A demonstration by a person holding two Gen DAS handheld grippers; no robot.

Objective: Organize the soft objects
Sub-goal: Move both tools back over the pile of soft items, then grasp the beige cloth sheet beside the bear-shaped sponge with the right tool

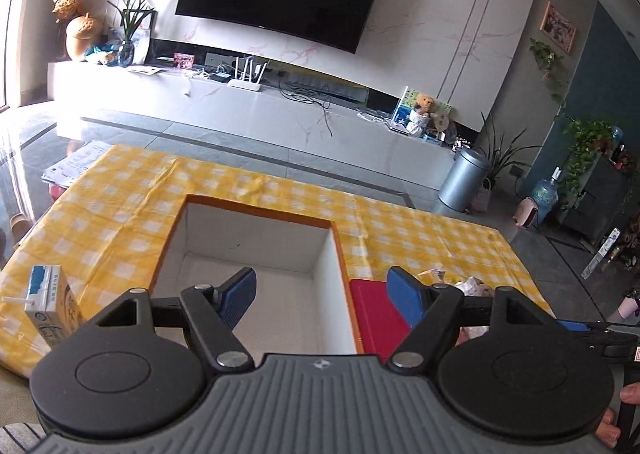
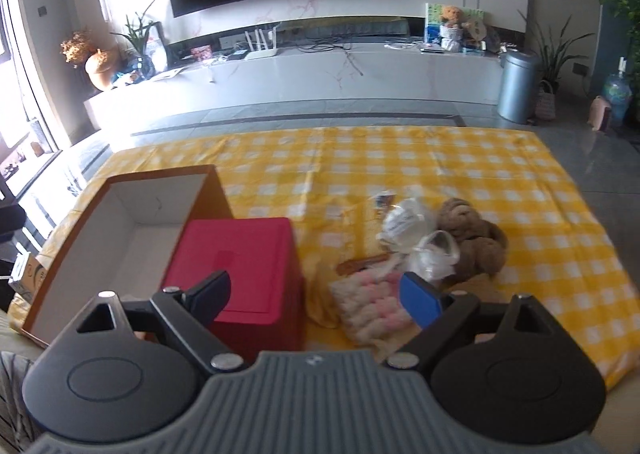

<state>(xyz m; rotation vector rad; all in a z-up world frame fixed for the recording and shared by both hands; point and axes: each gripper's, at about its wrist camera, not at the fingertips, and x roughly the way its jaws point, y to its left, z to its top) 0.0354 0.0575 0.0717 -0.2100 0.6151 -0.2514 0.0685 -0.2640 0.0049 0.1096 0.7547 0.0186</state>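
An open cardboard box (image 1: pixel 256 250), orange outside and white inside, stands on the yellow checked cloth with nothing visible in it. My left gripper (image 1: pixel 322 296) hovers over it, open, blue pads wide apart and holding nothing. A red box (image 2: pixel 240 258) stands against the cardboard box (image 2: pixel 132 230) on its right. Right of that lie a pink and white fluffy cloth (image 2: pixel 374 308), white plastic bags (image 2: pixel 412 230) and a brown teddy bear (image 2: pixel 472 242). My right gripper (image 2: pixel 316 296) is open above the red box and the fluffy cloth, with nothing in its grip.
A milk carton (image 1: pixel 48 306) with a straw stands left of the cardboard box, near the table's front edge. Papers (image 1: pixel 76 168) lie beyond the far left corner. Past the table are grey floor, a white TV bench and a metal bin (image 1: pixel 464 178).
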